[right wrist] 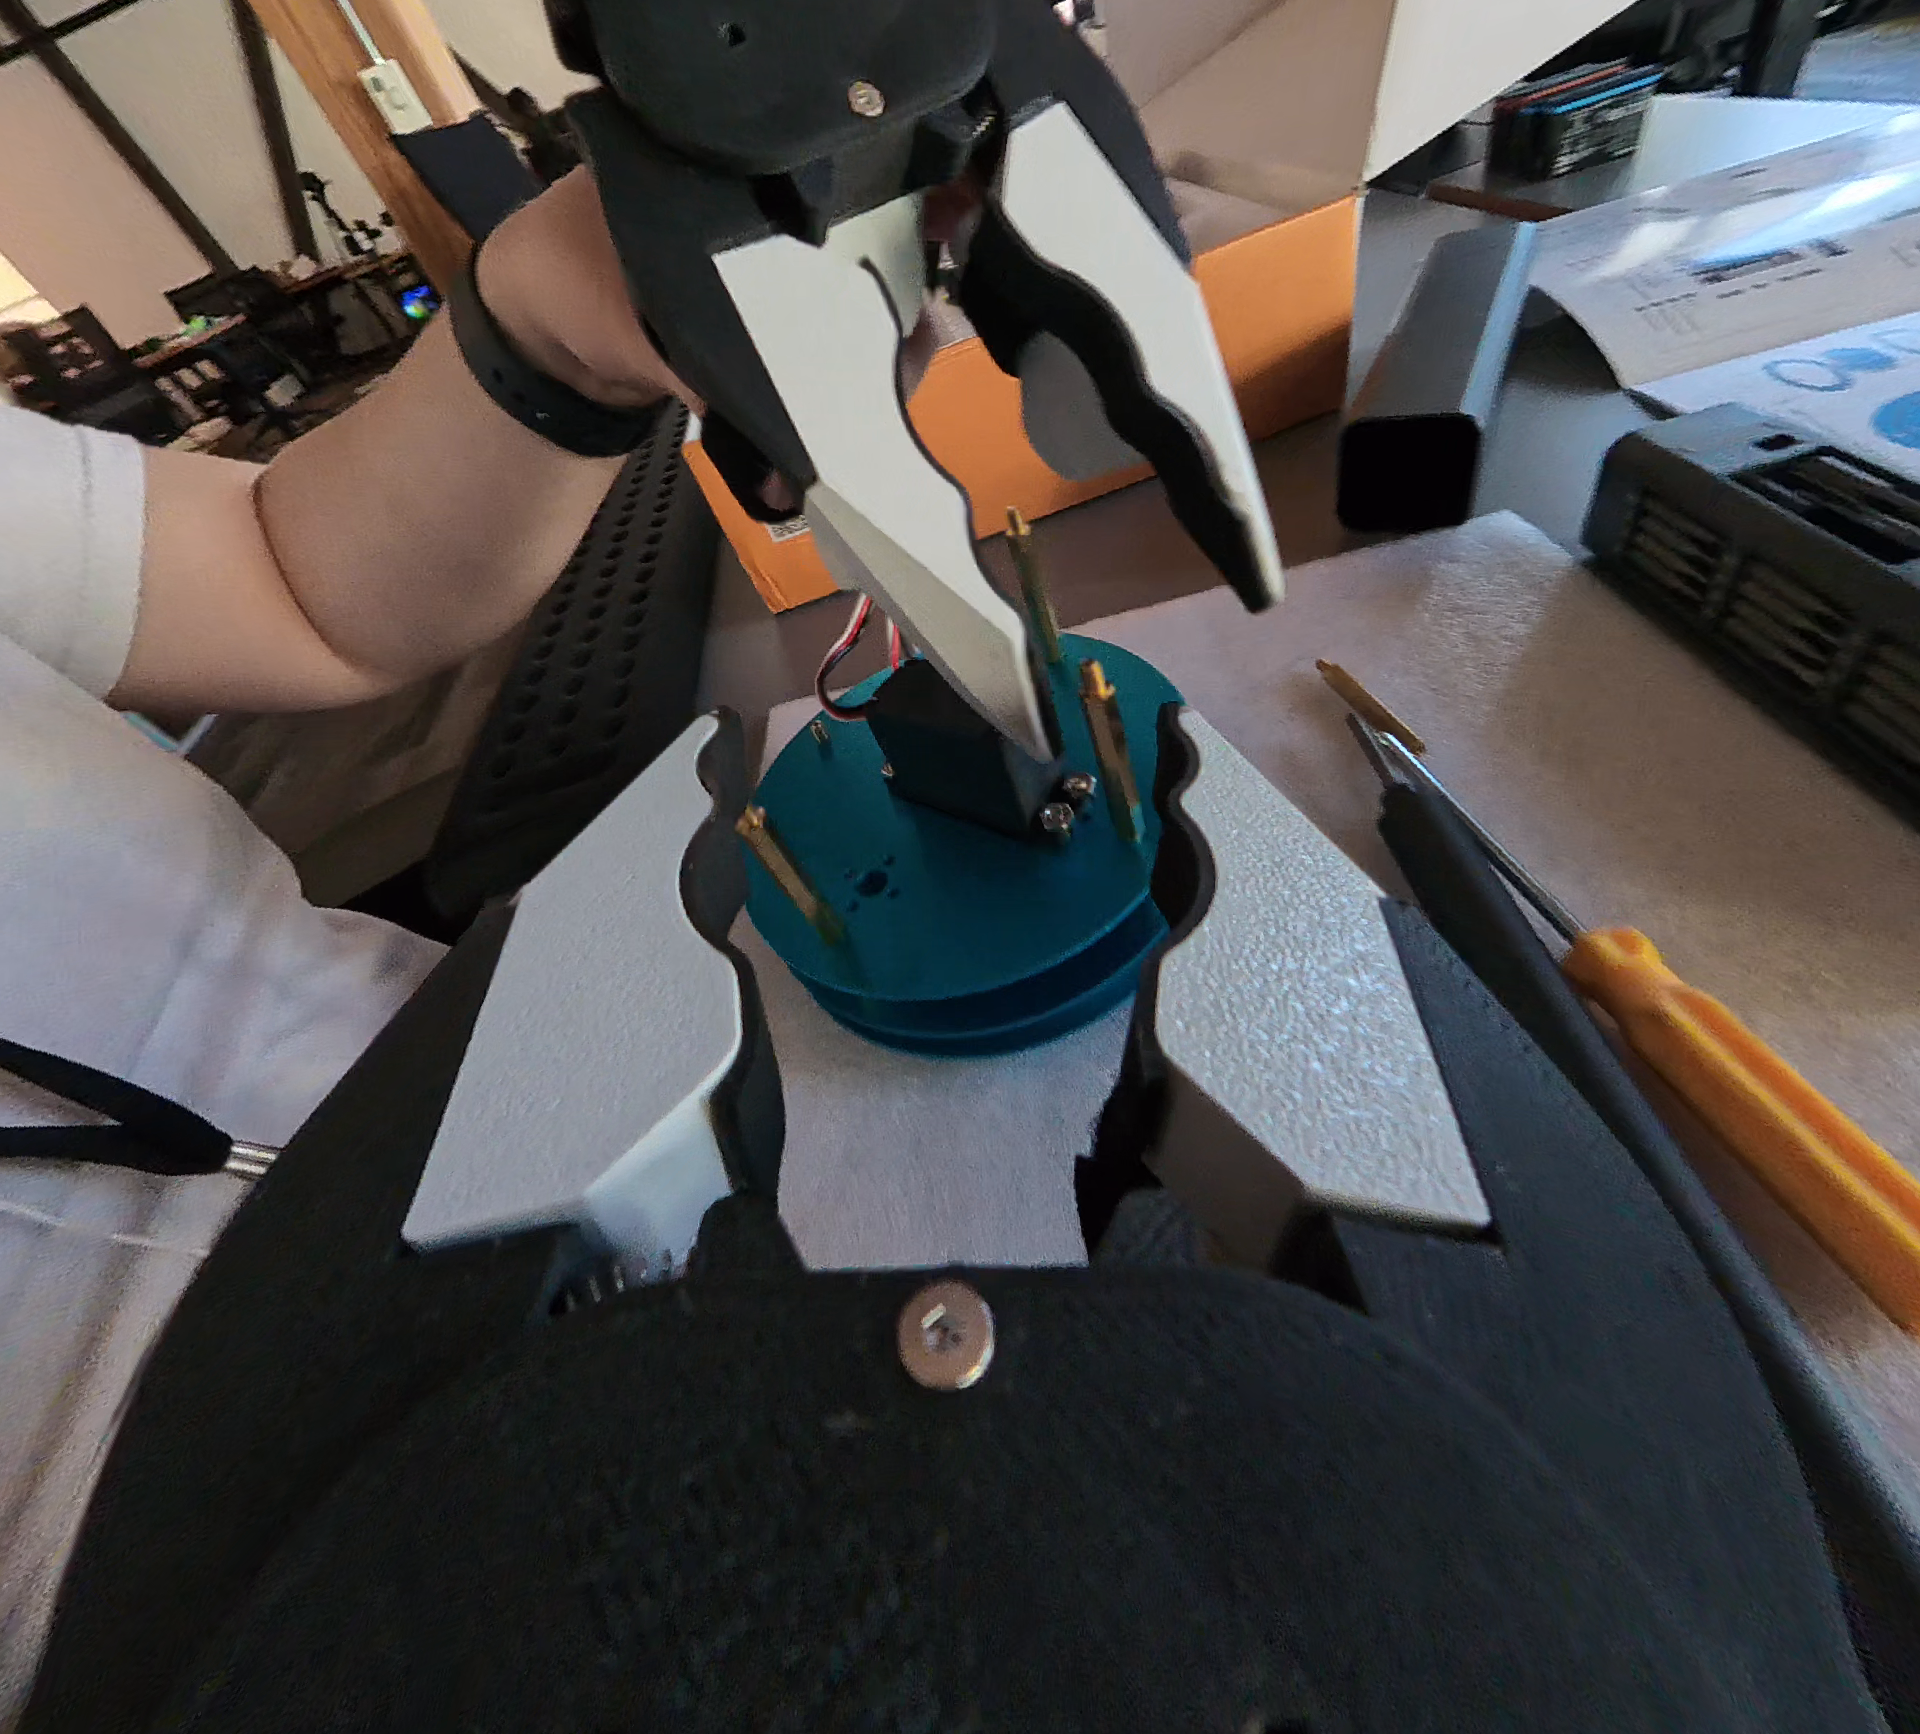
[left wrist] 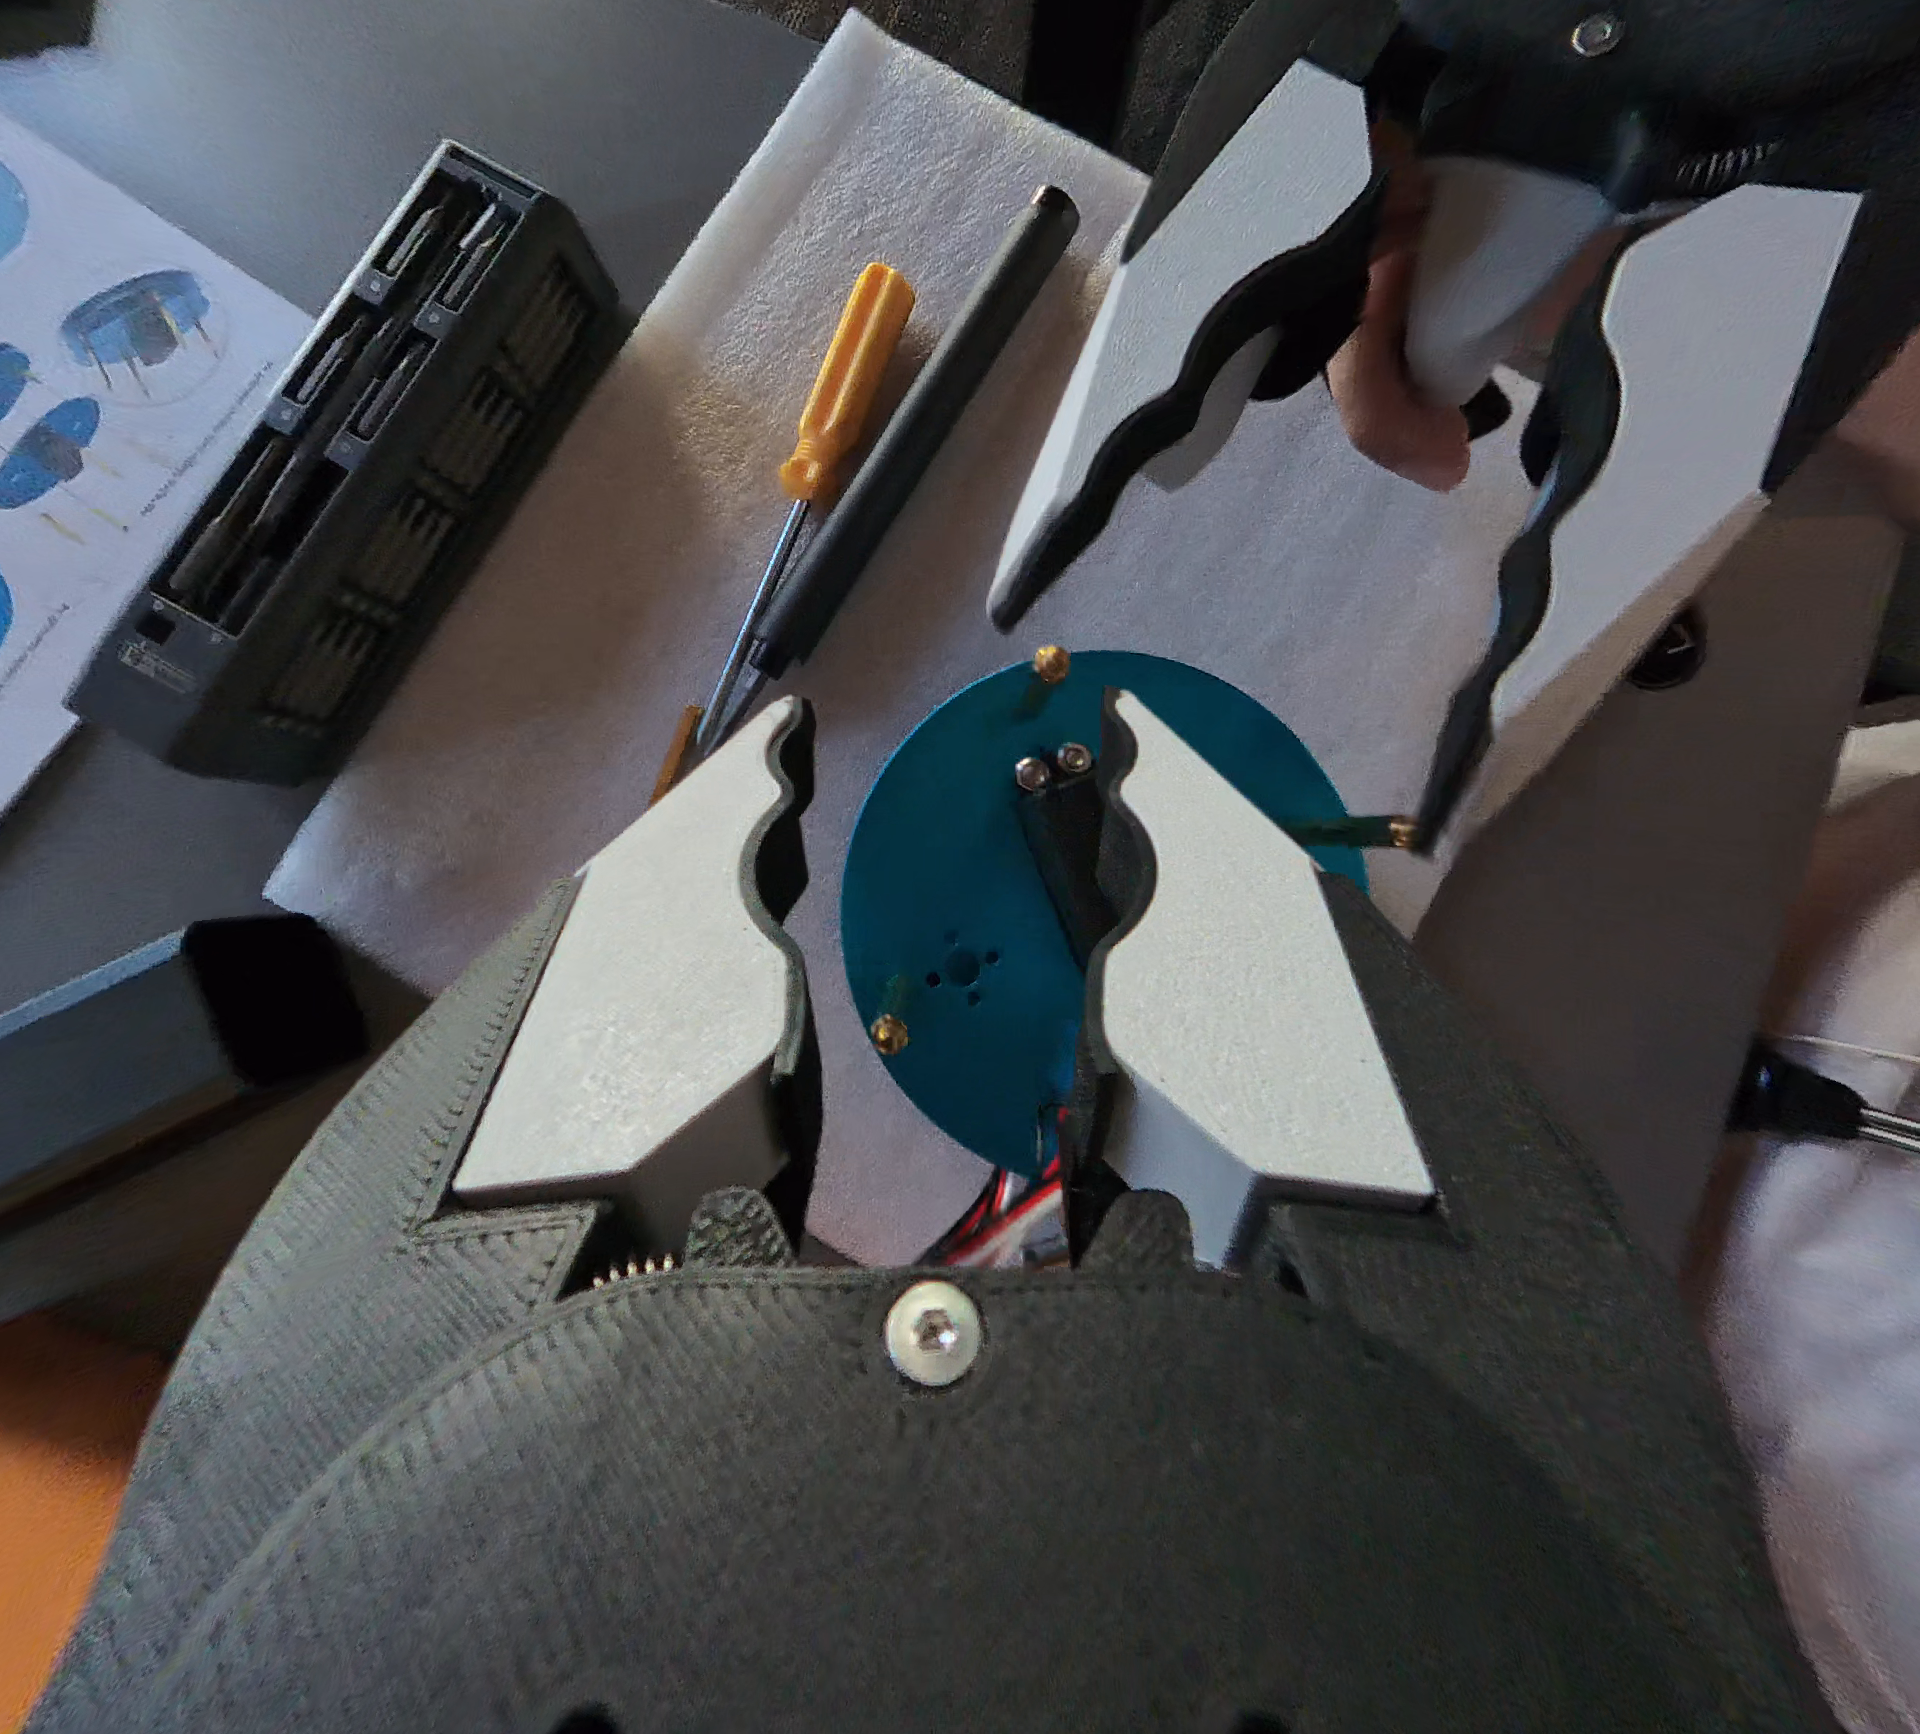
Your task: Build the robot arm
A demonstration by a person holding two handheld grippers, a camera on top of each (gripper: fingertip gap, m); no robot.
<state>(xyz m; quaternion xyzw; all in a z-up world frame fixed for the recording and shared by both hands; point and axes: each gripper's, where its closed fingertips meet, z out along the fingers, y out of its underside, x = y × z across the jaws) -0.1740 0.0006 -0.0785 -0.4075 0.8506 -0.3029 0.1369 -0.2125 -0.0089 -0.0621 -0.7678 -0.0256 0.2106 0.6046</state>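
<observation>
A round teal disc assembly (right wrist: 940,946) stands on a sheet of white foam (right wrist: 1538,791), smooth and matte, with a grooved rim and small holes drilled in its flat top. Slim brass standoffs (right wrist: 788,874) rise from that top, and a black rectangular servo block (right wrist: 951,765) is fixed to it with two silver screws; red, white and black wires trail off behind.

The right gripper (right wrist: 954,739), grey textured fingers lined with wavy black pads, is spread wide to either side of the disc without touching it. The left gripper (left wrist: 954,728) reaches down from above the disc, its jaws also apart; one fingertip rests at the servo block, the other hangs clear of the disc.

Beside the disc on the foam lie a black rod-like tool (left wrist: 914,427) and an orange-handled screwdriver (left wrist: 847,380). Beyond the foam sits a dark grey screwdriver bit case (left wrist: 353,479) on a grey table (left wrist: 312,53), beside a printed sheet (left wrist: 94,396).
</observation>
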